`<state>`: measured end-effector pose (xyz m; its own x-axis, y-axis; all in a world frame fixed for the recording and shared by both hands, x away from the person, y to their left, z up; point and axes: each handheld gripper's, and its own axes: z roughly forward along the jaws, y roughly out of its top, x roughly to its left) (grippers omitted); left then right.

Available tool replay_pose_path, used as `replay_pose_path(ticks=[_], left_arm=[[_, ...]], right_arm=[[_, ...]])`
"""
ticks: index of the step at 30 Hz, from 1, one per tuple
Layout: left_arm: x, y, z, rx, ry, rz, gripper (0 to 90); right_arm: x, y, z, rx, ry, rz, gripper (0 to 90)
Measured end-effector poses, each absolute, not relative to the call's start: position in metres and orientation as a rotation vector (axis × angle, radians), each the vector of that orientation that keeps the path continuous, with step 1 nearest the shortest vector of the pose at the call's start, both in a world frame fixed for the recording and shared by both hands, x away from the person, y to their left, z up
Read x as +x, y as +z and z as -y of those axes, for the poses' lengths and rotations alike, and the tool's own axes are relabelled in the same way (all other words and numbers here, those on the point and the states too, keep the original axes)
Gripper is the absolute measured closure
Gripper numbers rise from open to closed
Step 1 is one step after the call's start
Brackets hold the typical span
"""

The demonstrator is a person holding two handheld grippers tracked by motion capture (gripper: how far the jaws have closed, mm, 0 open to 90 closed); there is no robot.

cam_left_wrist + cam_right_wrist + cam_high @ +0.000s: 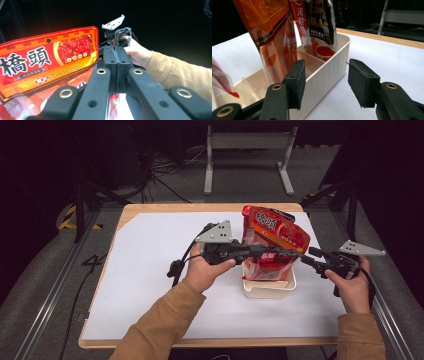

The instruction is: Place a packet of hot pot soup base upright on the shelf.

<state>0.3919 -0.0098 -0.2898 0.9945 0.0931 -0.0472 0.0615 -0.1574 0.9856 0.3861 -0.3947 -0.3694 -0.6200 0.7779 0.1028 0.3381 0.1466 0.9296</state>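
Observation:
A white compartment box (pixel 267 290) stands on the white sheet with several sauce packets upright in it. The biggest is a red packet (pixel 277 232) with Chinese lettering, seen close up in the left gripper view (pixel 37 65). My left gripper (pixel 298 254) reaches across the packets from the left, and its jaws (pixel 116 50) are shut flat together. A red and white packet edge shows below them; I cannot tell whether it is pinched. My right gripper (pixel 312 257) is open astride the box wall (pixel 329 65), one pad inside and one outside. An orange packet (pixel 274 32) leans by the inner pad.
The white sheet (pixel 150 270) covers a wooden table (pixel 210 206). A dark packet (pixel 322 20) stands in the box's far compartment. A metal stand (pixel 247 150) and cables lie on the floor behind. Rails run along both table sides.

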Motion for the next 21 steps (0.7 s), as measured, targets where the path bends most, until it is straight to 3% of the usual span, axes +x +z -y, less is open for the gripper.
replay_pose_path(ticks=[21], left_arm=[[0.396,-0.314,0.034,1.775,0.016,-0.109,90.0]], right_arm=[[0.388,-0.373,0.396,1.074,1.475,-2.039,47.7]])
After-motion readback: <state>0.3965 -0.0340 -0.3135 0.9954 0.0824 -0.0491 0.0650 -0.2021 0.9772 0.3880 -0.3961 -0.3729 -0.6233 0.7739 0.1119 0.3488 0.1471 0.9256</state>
